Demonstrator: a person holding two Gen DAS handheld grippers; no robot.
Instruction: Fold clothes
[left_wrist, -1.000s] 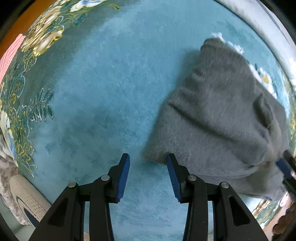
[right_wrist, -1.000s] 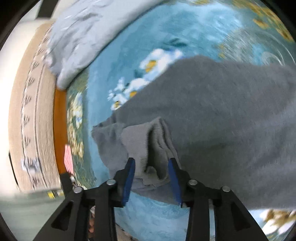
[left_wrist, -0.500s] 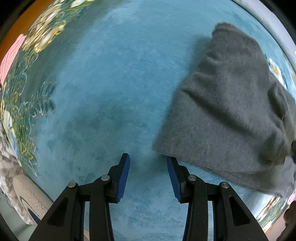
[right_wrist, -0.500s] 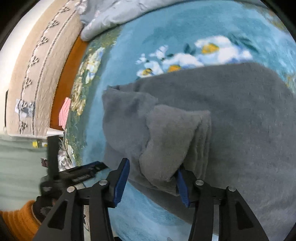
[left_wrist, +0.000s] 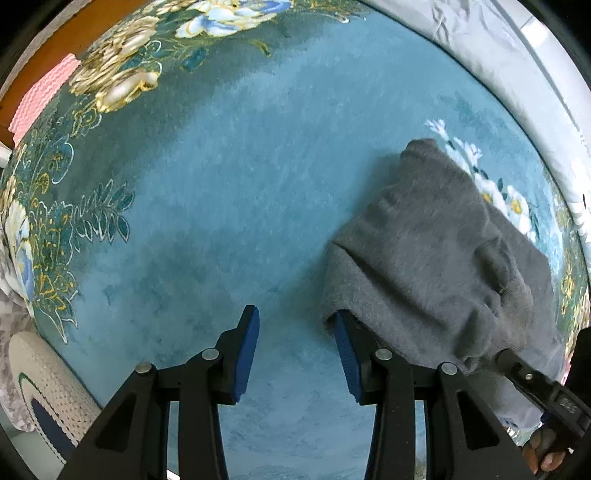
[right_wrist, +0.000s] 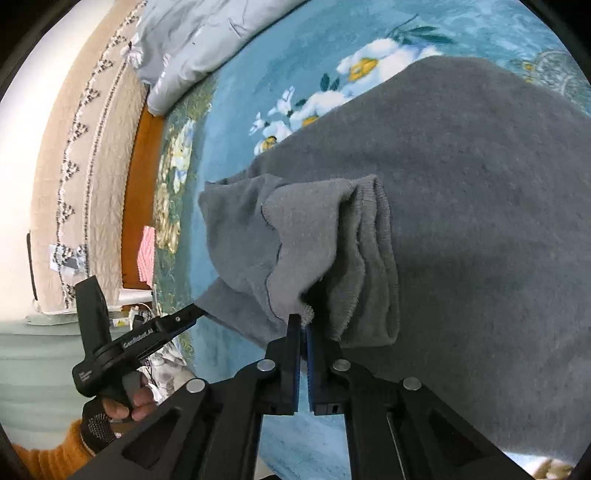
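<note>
A grey sweater (left_wrist: 443, 266) (right_wrist: 480, 221) lies on the blue flowered blanket (left_wrist: 221, 184), one sleeve (right_wrist: 314, 236) folded back over its body. My right gripper (right_wrist: 302, 321) is shut on the sleeve's ribbed edge, and a small bunch of cloth sits at its tips. It also shows as a black finger (left_wrist: 506, 360) at the sweater's lower right. My left gripper (left_wrist: 295, 317) points down at the bare blanket, open, with nothing between its fingers. Its right fingertip (left_wrist: 341, 325) is at the sweater's near corner. In the right wrist view the left gripper (right_wrist: 192, 314) touches the sweater's edge.
Pale grey bedding (left_wrist: 480, 48) (right_wrist: 192, 48) lies along the blanket's far side. A pink cloth (left_wrist: 40, 96) and an orange wooden edge (right_wrist: 136, 192) border the blanket. A white knitted item (left_wrist: 37, 373) sits at lower left. A gloved hand (right_wrist: 122, 402) with an orange sleeve holds the left gripper.
My right gripper's jaws have come together on the folded sleeve's edge. The left gripper has lifted a little, and its right fingertip now meets the sweater's corner.
</note>
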